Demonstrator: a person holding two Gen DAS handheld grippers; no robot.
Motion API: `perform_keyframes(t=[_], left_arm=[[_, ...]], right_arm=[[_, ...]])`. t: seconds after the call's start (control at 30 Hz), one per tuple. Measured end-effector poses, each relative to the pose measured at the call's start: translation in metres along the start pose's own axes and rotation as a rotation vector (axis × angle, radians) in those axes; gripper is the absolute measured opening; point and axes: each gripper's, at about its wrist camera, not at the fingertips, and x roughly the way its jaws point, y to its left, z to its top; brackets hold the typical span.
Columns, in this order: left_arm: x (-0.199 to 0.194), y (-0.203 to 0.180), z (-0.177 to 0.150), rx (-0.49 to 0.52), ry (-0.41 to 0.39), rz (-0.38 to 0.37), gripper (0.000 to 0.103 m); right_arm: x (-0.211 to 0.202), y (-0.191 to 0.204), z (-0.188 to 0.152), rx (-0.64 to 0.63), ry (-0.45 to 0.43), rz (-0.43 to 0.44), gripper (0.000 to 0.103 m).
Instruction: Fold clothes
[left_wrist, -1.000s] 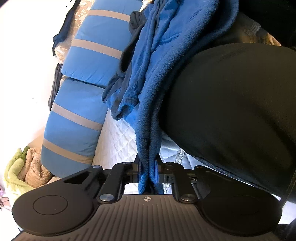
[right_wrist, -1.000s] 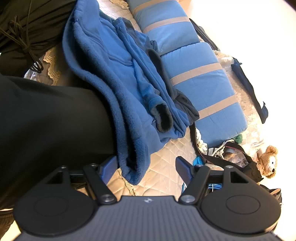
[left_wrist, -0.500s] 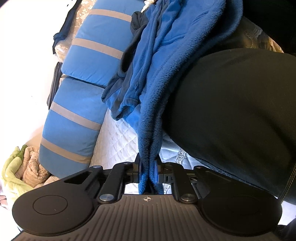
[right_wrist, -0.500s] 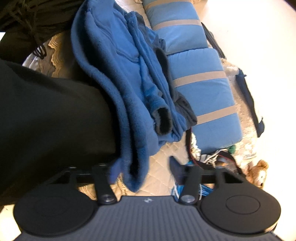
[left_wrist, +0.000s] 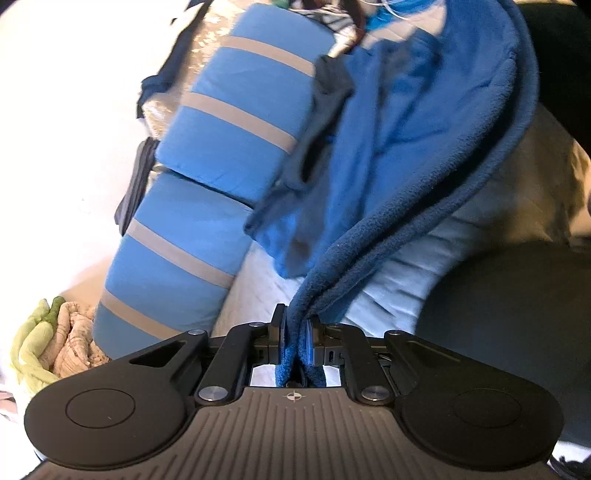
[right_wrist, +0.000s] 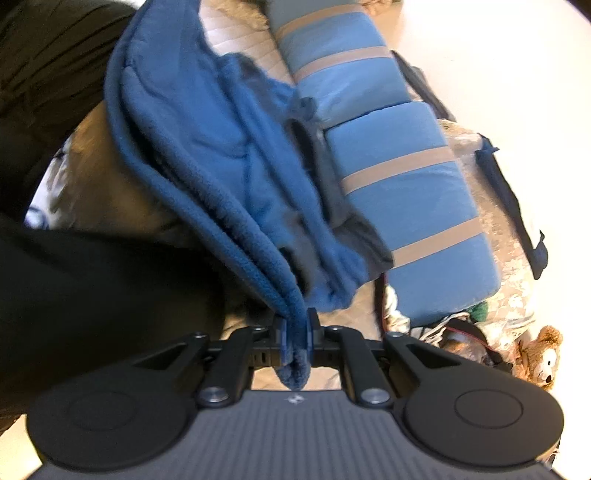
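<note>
Now left claw (left_wrist: 295, 332) clenched on blue fleece (left_wrist: 406, 155) hem, right claw (right_wrist: 295, 334) likewise

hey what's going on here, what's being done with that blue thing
A person is folding clothes with handheld tongs. The left tongs and the right tongs are each shut on an edge of the blue fleece garment, which hangs between them above the quilted bed cover. Striped blue cushions lie alongside.
</note>
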Motion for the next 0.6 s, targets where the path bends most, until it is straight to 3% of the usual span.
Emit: perform_keyframes(t=[0.4, 0.6], left_arm=[[0.076, 0.088, 0.040, -0.166, 0.009, 0.011, 0.010], [0.134, 0.117, 0.060, -0.178, 0.024, 0.013, 0.010]], right_arm=[[0.062, -0.103, 0.021, 0.126, -0.035, -0.057, 0.009], [0.116, -0.143, 0.031, 0.148, -0.028, -0.064, 0.009]])
